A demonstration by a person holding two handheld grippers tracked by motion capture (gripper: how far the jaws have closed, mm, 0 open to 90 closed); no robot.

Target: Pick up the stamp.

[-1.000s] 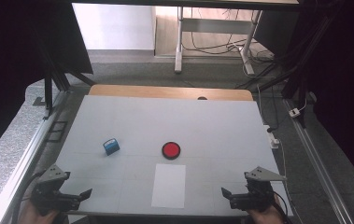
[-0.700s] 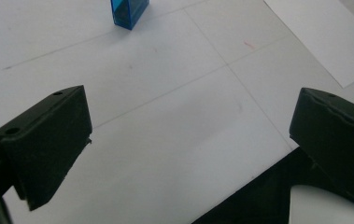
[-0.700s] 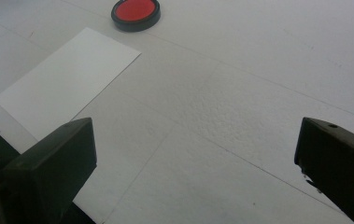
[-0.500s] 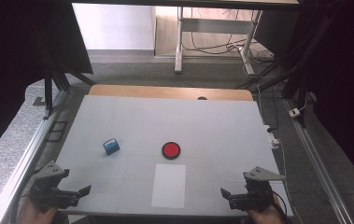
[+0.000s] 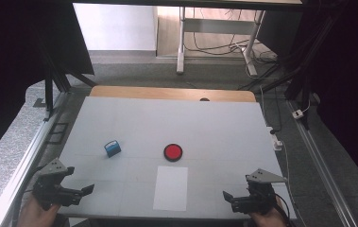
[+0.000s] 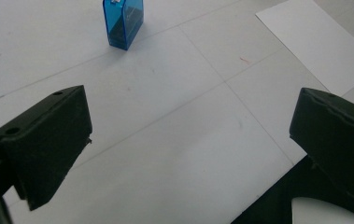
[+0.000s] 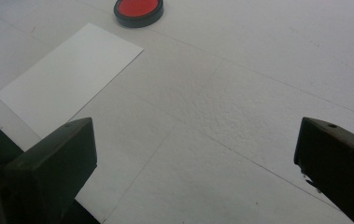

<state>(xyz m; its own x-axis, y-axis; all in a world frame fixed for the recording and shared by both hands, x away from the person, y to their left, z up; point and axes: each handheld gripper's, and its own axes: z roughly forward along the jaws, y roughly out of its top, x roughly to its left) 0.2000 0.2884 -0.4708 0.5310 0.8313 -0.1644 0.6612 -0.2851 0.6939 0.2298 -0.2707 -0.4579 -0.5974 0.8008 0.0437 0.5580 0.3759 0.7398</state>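
Observation:
A small blue translucent box (image 5: 113, 148) (image 6: 123, 23) stands on the white table (image 5: 224, 127), left of centre. A round red disc with a black rim (image 5: 173, 152) (image 7: 138, 10) lies near the middle. In front of the disc a white sheet of paper (image 5: 171, 187) (image 7: 69, 74) (image 6: 319, 42) lies flat. My left gripper (image 5: 84, 193) (image 6: 188, 140) is open at the near left corner, empty, with the blue box far ahead of its jaws. My right gripper (image 5: 227, 197) (image 7: 198, 163) is open at the near right corner, empty, with its jaws over bare table right of the paper.
A wooden strip (image 5: 167, 93) runs along the table's far edge. Metal rails (image 5: 30, 151) flank both sides. A desk frame with cables (image 5: 214, 42) stands on the floor beyond. A white plug (image 5: 277, 143) lies at the right edge.
My left gripper has shifted slightly right and forward along the near edge. The right gripper and the objects have hardly moved.

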